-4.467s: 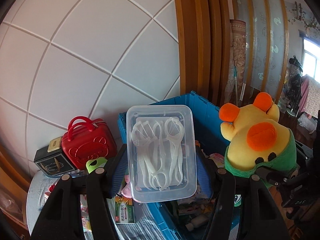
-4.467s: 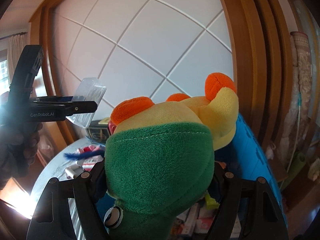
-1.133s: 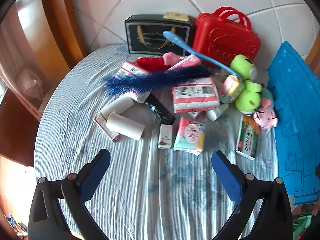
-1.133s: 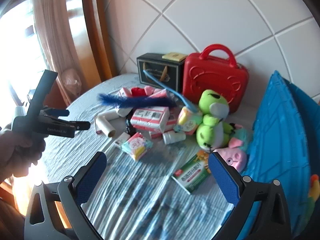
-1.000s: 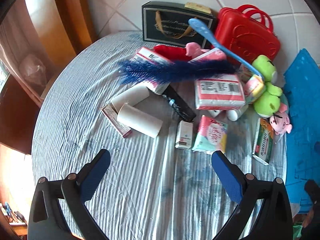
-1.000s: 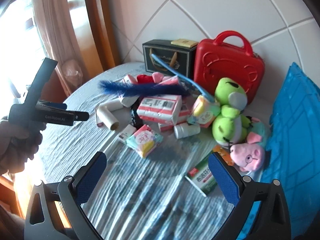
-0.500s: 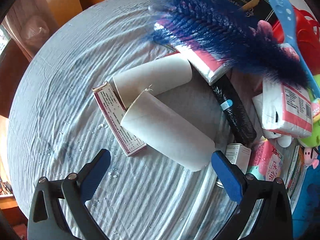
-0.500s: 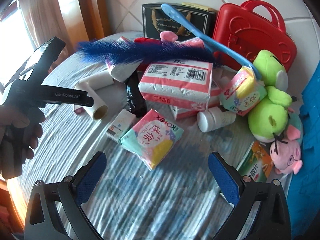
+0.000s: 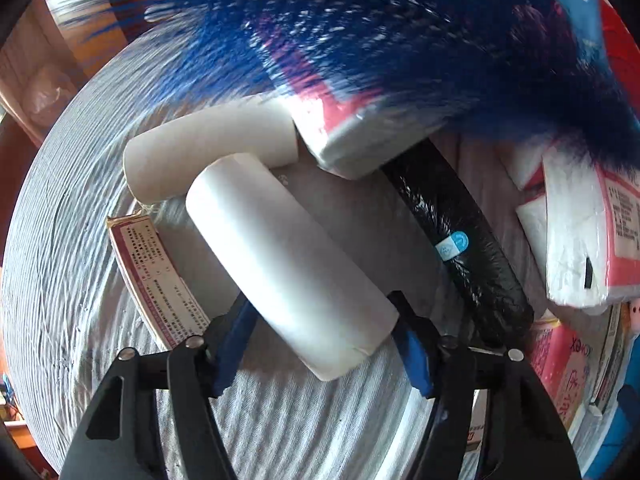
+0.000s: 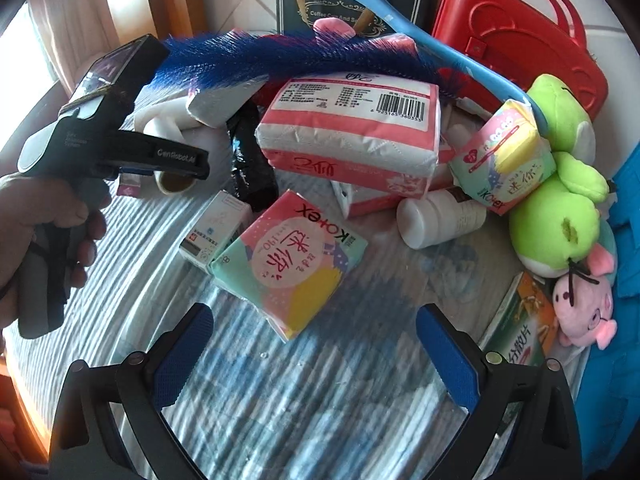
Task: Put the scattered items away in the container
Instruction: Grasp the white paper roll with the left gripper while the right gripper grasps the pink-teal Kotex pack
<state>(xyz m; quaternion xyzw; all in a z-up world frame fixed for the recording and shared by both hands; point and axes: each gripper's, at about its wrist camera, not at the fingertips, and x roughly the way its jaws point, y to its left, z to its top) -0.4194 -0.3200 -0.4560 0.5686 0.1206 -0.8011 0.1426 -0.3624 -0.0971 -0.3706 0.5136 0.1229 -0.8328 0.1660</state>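
Note:
A white paper roll (image 9: 288, 264) lies slanted on the striped tablecloth (image 9: 72, 240), and my left gripper (image 9: 320, 306) is closing on its near end, blue pads against both sides. A second roll (image 9: 208, 152) and a slim red-printed box (image 9: 160, 276) lie beside it, with a blue feather duster (image 9: 360, 32) overhead. In the right wrist view a hand holds the left gripper (image 10: 176, 164) low over the roll. My right gripper (image 10: 312, 344) hangs open just above a pink-and-teal Kotex pack (image 10: 288, 264), with nothing between its pads. The blue container (image 10: 628, 208) shows at the right edge.
A pink tissue pack (image 10: 352, 128), white bottle (image 10: 440, 216), green frog plush (image 10: 556, 200), pink pig plush (image 10: 584, 304), green box (image 10: 520, 328) and small white box (image 10: 212, 228) crowd the table. A red case (image 10: 516, 40) and black box (image 10: 320, 0) stand at the wall.
Both grippers have dropped closer to the table. The left jaws, wide open half a second ago, have closed around the end of the white roll. The right jaws stay open.

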